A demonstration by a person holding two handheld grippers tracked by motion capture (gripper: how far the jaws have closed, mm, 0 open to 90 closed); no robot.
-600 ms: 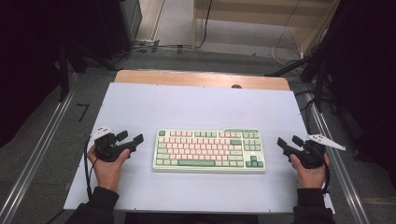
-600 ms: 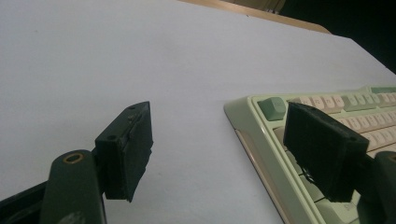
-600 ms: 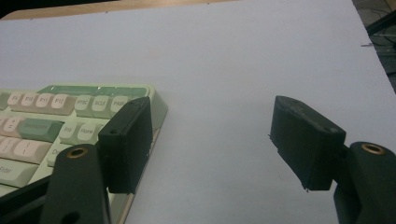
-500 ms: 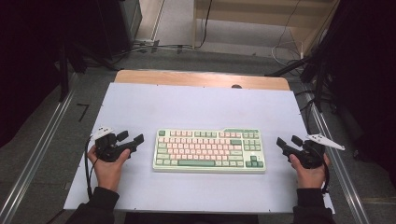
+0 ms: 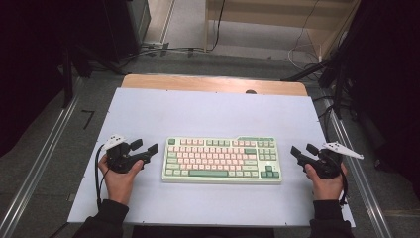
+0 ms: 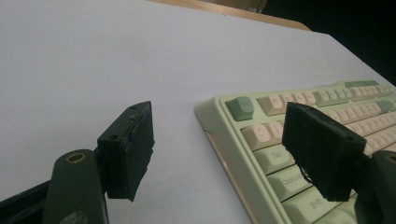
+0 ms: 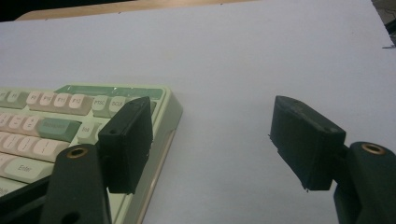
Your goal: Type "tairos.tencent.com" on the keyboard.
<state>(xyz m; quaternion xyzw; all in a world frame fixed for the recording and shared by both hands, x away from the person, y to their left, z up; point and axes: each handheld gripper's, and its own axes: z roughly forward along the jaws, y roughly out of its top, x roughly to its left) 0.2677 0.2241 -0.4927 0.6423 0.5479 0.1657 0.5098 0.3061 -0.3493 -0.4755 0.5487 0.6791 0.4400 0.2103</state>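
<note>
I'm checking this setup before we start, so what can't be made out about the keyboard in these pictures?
- Keyboard key legends: too small in the high view.
- Its near left keys: covered by a jaw of the left hand-held gripper in the left gripper view.
- Its left part: cut off by the right gripper view's edge.

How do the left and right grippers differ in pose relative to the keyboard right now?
The left gripper sits off the keyboard at its left end, jaws pointing right toward it; the right gripper sits off its right end, jaws pointing left and away. The left gripper's tip lies closer to the keyboard edge than the right gripper's. Shared: both are open, hold nothing, each in a hand low over the white table.
</note>
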